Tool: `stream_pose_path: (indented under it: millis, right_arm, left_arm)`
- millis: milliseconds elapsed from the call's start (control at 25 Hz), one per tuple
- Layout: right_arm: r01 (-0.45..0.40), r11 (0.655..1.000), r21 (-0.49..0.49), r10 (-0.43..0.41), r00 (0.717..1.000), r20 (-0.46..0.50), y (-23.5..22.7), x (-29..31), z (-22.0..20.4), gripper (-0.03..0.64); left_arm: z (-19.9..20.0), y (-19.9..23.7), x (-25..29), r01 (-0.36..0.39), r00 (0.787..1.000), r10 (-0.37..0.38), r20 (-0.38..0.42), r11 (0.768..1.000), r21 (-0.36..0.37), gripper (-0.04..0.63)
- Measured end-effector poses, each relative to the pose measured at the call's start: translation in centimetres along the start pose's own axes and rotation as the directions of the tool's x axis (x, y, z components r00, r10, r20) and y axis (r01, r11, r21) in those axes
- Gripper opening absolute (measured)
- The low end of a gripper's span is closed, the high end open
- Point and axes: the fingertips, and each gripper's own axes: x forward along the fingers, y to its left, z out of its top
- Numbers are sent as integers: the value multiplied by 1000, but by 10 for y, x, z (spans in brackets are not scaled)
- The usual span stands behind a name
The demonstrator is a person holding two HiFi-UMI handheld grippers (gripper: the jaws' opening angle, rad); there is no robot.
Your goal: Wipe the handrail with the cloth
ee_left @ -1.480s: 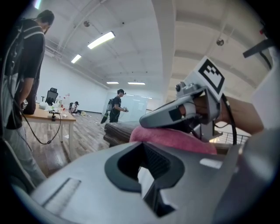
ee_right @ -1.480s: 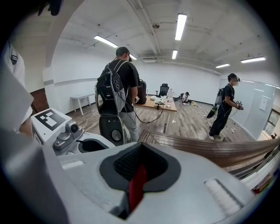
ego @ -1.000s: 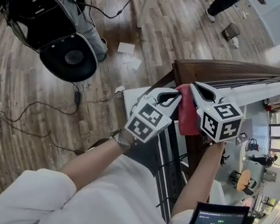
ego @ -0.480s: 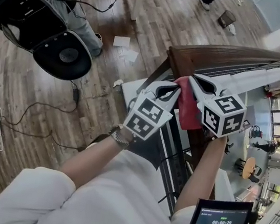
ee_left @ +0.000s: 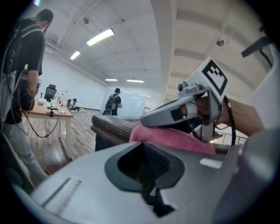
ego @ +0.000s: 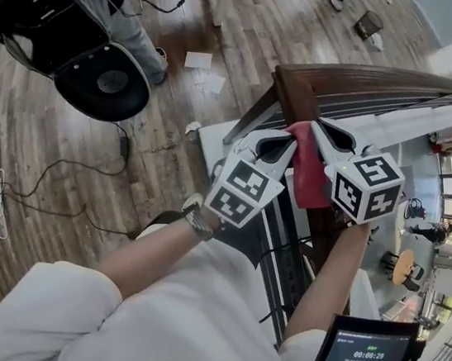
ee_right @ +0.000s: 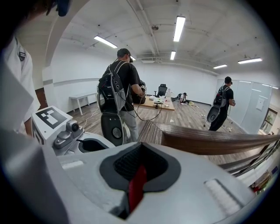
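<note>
The dark wooden handrail (ego: 305, 91) turns a corner just beyond my grippers; it also shows in the left gripper view (ee_left: 111, 127) and the right gripper view (ee_right: 205, 142). A red cloth (ego: 310, 179) lies draped over the rail. My right gripper (ego: 318, 132) is shut on the cloth, and a red strip of the cloth (ee_right: 137, 186) shows between its jaws. My left gripper (ego: 288, 144) sits shut beside the cloth's left edge, with nothing seen between its jaws. From the left gripper view, the cloth (ee_left: 175, 138) lies under the right gripper (ee_left: 173, 116).
A black round-based chair (ego: 99, 74) stands on the wooden floor at upper left, with cables (ego: 60, 173) and papers (ego: 199, 60) nearby. A person with a backpack (ee_right: 120, 87) stands close by and a table (ee_left: 43, 113) behind. A small screen (ego: 368, 354) hangs at lower right.
</note>
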Motion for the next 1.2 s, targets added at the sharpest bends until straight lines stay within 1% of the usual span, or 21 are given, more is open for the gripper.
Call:
stream_pose_path:
  millis: [160,360,680,800,840,1200]
  right_arm:
    - [3,1000,0,-3,1000,-4,2,-1,-4,3]
    - [14,1000,-17,-15,1000,-12,7,-10,-9,3]
    - [14,1000,-13,-14,1000,-14,7,-16,-7,3]
    - [18,1000,-18,-19,1000,-21,7,-16,-8,3]
    - [19,1000,-21,-20,1000,-24,7,-15,-8,3]
    - [-5,1000,0,5,1000,-14,3,-12,0,3]
  left_arm:
    - [-4,-3,-2,-1,1000,1,3,1000,-2,5]
    - [-6,-12,-5,9,1000,-8,8,1000,-24,5]
    - [-1,-16,-6,18,1000,-18,10,1000,-13,6]
    - [0,-17,-6,-8,1000,7,17,1000,24,6]
    - [0,-16,-6,-18,1000,17,23,1000,26,6]
    - [5,-10,-5,-48,998,48,48,999,8,6]
